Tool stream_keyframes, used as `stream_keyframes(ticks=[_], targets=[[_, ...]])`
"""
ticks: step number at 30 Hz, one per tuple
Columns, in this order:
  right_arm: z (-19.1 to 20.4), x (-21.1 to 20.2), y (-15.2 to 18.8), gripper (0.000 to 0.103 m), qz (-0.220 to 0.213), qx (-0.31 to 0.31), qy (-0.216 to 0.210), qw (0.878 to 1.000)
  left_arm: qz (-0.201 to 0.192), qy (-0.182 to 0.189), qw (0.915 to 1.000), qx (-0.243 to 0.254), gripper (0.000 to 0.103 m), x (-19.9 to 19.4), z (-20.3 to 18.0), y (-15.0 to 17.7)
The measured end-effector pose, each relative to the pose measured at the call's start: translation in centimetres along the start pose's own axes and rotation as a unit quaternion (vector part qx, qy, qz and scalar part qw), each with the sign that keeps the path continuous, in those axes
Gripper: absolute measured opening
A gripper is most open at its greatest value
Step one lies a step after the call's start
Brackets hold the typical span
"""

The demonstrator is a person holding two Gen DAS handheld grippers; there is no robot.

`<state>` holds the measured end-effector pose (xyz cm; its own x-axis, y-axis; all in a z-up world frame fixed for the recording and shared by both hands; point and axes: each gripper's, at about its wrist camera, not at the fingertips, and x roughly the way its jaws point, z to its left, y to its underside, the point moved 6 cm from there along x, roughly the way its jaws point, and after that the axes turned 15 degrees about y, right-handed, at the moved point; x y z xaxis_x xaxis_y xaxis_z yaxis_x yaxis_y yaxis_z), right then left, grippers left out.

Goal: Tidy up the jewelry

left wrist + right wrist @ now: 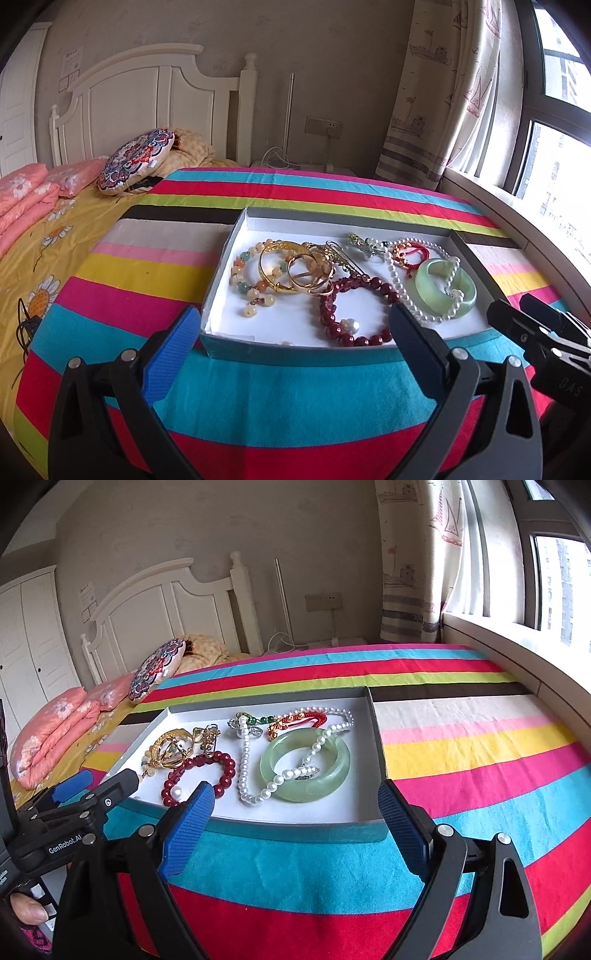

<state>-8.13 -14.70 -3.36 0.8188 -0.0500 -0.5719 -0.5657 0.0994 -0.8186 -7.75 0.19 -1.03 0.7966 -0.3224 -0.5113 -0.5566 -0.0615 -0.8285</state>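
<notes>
Striped blanket (295,391) covered bed; jewelry tray (225,254) lay ahead of both spread, empty jaws. Gold pieces (171,751) tangled, indistinct.

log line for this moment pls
left gripper open, empty | right gripper open, empty | jewelry tangled in tray | nothing picked

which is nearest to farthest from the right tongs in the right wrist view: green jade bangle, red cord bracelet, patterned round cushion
From the right tongs, which are open:
1. green jade bangle, in the box just ahead, pearl strand draped over it.
2. red cord bracelet, at the box's back wall.
3. patterned round cushion, far left by the headboard.
</notes>
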Motion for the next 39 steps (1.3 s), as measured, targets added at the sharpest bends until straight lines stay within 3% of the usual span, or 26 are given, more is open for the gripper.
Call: stream_keyframes(ticks=[19,39], targets=[[0.63,-0.45,0.21,0.086,-0.014,-0.014,-0.009,1.0,-0.001,-0.013,0.9995,0.027,0.101,-0.13,-0.69,0.29],[0.71,-0.56,0.15,0.086,-0.015,-0.017,-0.011,1.0,-0.01,-0.016,0.9995,0.025,0.101,-0.66,-0.53,0.12]])
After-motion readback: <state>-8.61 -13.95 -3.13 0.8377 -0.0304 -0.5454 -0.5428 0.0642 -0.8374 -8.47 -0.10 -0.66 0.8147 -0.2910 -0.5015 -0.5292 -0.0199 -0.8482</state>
